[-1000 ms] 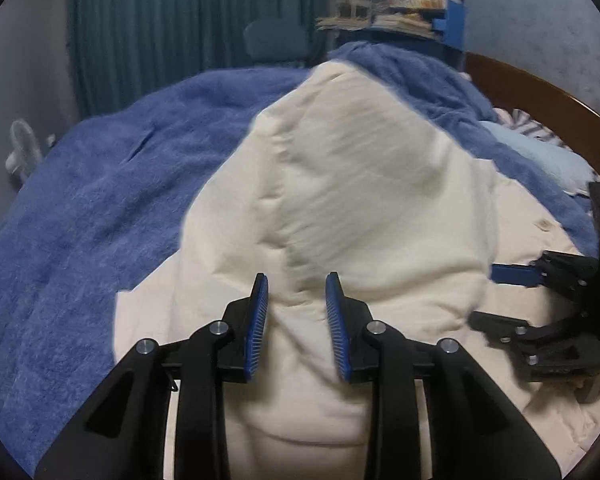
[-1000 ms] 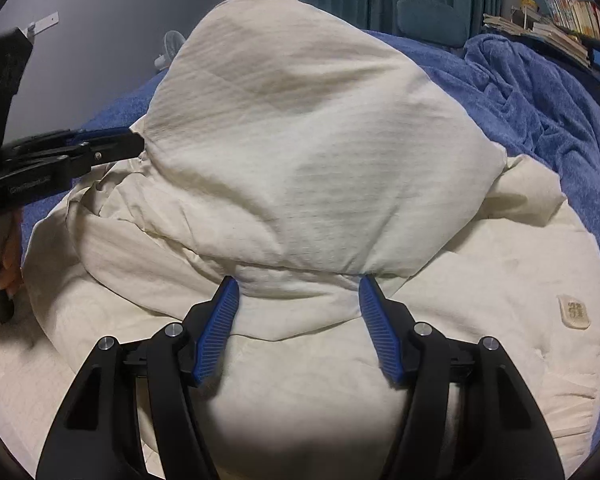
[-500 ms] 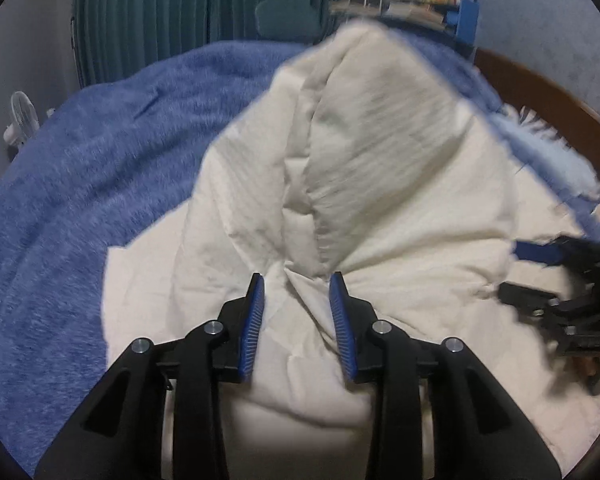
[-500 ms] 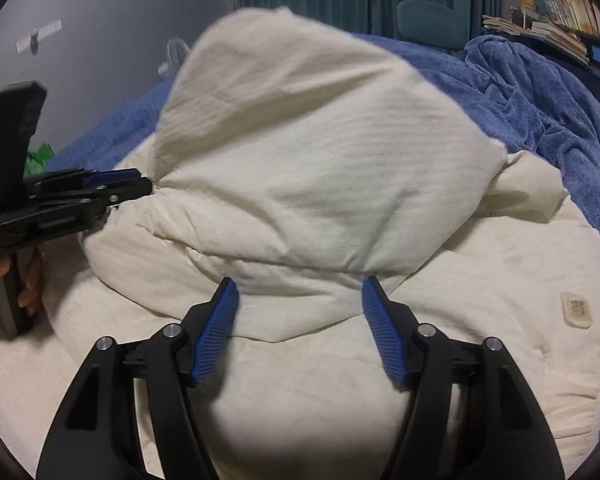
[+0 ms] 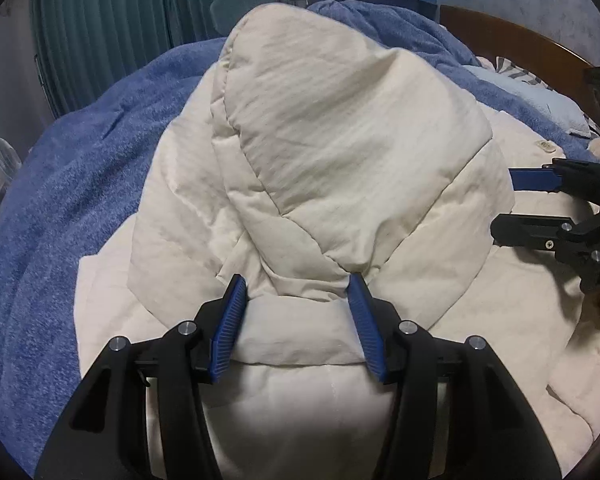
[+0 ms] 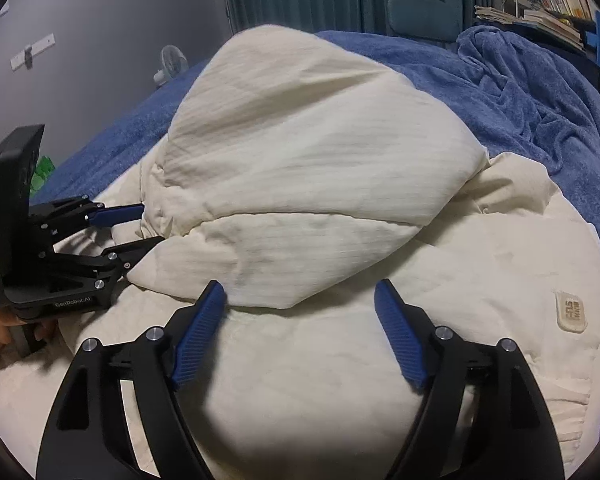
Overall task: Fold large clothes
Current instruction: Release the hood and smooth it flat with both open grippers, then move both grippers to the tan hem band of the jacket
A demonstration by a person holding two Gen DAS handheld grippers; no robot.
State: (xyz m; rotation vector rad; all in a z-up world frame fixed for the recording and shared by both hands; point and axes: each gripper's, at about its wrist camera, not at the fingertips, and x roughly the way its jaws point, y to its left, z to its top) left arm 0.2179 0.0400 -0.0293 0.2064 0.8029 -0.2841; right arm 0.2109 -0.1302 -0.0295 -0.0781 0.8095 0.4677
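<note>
Cream padded jacket (image 5: 340, 128) heaped on the blue blanket (image 5: 80, 152)

Left gripper (image 5: 296, 300) and right gripper (image 6: 300, 300) are opening, fabric loose between them (blanket lies bare beyond the jacket's hem).

My cream padded jacket (image 5: 340, 128) is matt woven cloth, faintly ribbed and quilted, with a rubbery sewn patch (image 6: 571, 312). The blue blanket (image 5: 60, 184) under it looks rough, fleecy. My left tool (image 5: 296, 322) is matt black plastic with ridged blue pads (image 5: 229, 336) and shiny metal pins.
</note>
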